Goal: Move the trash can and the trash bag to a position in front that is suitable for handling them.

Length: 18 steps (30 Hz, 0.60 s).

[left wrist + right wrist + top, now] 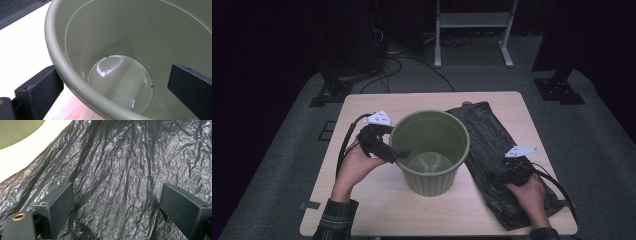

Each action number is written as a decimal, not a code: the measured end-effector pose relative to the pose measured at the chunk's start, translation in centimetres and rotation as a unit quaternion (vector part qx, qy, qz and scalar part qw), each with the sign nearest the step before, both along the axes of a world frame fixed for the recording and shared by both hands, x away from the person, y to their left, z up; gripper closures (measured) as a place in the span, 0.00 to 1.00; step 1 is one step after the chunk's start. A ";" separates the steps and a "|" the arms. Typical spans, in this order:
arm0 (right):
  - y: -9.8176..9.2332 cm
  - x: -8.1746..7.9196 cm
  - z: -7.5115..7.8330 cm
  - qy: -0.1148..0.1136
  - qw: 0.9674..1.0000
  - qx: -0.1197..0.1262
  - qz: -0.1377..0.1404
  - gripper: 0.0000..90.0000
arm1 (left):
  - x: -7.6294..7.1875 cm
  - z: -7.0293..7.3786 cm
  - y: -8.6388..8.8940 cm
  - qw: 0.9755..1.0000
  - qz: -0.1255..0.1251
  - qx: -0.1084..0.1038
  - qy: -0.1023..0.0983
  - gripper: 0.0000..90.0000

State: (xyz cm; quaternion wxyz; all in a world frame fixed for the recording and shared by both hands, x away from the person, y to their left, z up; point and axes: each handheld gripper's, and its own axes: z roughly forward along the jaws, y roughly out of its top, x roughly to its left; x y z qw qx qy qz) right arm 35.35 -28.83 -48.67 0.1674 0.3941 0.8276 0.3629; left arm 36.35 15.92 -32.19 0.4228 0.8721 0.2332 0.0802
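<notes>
A pale wooden tabletop [362,210] carries two things — a green ribbed bin [430,152] standing upright near its middle, open end up, and a crumpled black plastic bag [492,150] lying flat just to the bin's right, stretching from the far edge to the near right corner.

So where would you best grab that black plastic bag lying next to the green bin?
Probably from straight above, pinching a raised wrinkle. The black bag lies flat on the table, so it offers no edge to slide under, and its crinkled folds run lengthwise. The right gripper already hovers there, jaws wide apart across those folds.
</notes>
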 end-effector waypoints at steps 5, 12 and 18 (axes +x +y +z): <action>0.0 0.0 0.0 0.000 1.000 0.000 0.000 0.12 | -0.3 0.0 -0.3 1.000 -0.001 0.001 -0.001 0.00; 0.0 0.0 0.0 0.000 1.000 0.000 0.000 0.12 | 0.3 0.5 0.0 1.000 0.005 -0.008 -0.004 0.00; 0.0 0.0 0.0 0.000 1.000 0.000 0.000 0.12 | 0.3 2.0 0.6 1.000 0.012 -0.019 -0.022 0.00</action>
